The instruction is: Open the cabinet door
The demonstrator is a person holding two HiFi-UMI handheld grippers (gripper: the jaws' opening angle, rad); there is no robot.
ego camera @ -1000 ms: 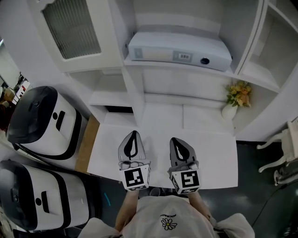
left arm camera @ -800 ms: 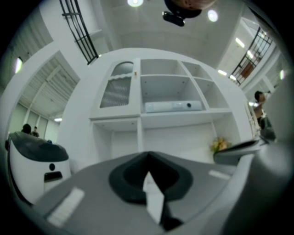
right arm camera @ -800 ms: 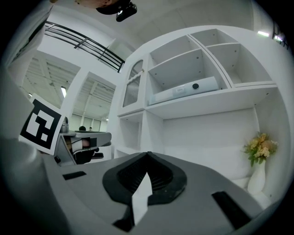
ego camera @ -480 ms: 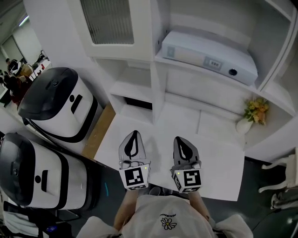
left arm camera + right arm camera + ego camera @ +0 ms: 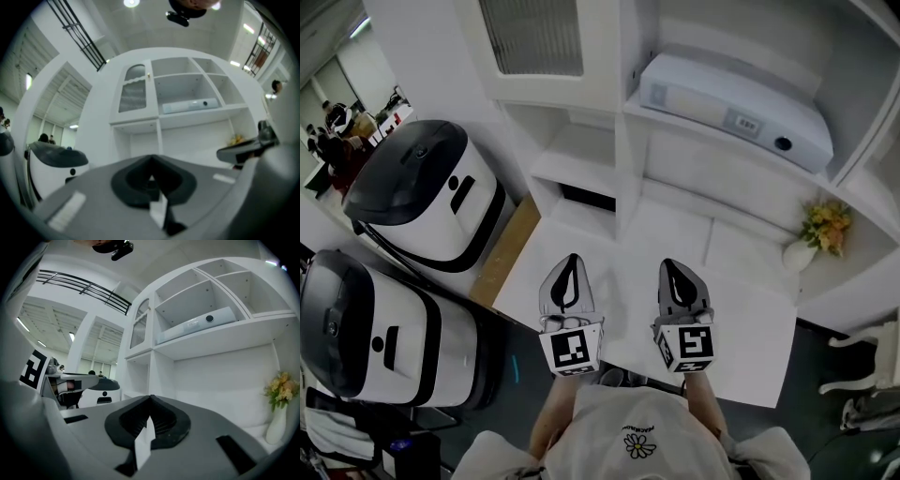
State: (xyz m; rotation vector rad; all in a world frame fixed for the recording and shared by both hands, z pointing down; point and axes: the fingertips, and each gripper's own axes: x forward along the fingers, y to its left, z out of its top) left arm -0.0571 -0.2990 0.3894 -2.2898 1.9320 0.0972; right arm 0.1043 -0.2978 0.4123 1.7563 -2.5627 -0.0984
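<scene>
Left gripper point(image 5: 570, 279): jaws pressed together, nothing between them. Right gripper point(image 5: 679, 284): the same, jaws together and empty. The 2 sit side by side, pointing roughly level at the shelf unit. Both are well below the cabinet door point(image 5: 532, 36) and well apart from it.

Door: ribbed glass in a white frame with an arched top. It looks fully closed. Places below are given from the door.
- Small knob point(image 5: 149, 75): on the door's right edge, upper part. It is tiny in both gripper views and its shape is unclear.
- White counter point(image 5: 741, 328): below and right of the door. Both grippers hover over its near part.
- Long white box point(image 5: 736, 108): on the shelf just right of the door.
- Vase of flowers point(image 5: 814, 234): lower right of the door, at the counter's far end.
- 2 white-and-black machines point(image 5: 422, 197): below and left of the door.

Step in hand (judgement): approach. The door is untouched.

How to do it well (judgement):
- Use 1 gripper. The left is on the door's side.
- Spread the jaws before arriving, not at the knob.
- Raise it to knob height, straddle the knob squarely, then pinch firmly. Such a small knob invites slipping.
- A knob on the right edge suggests hinges on the left, so pull in an arc toward the body and leftward, not straight back.
- Keep the right gripper low, clear of the swing.
</scene>
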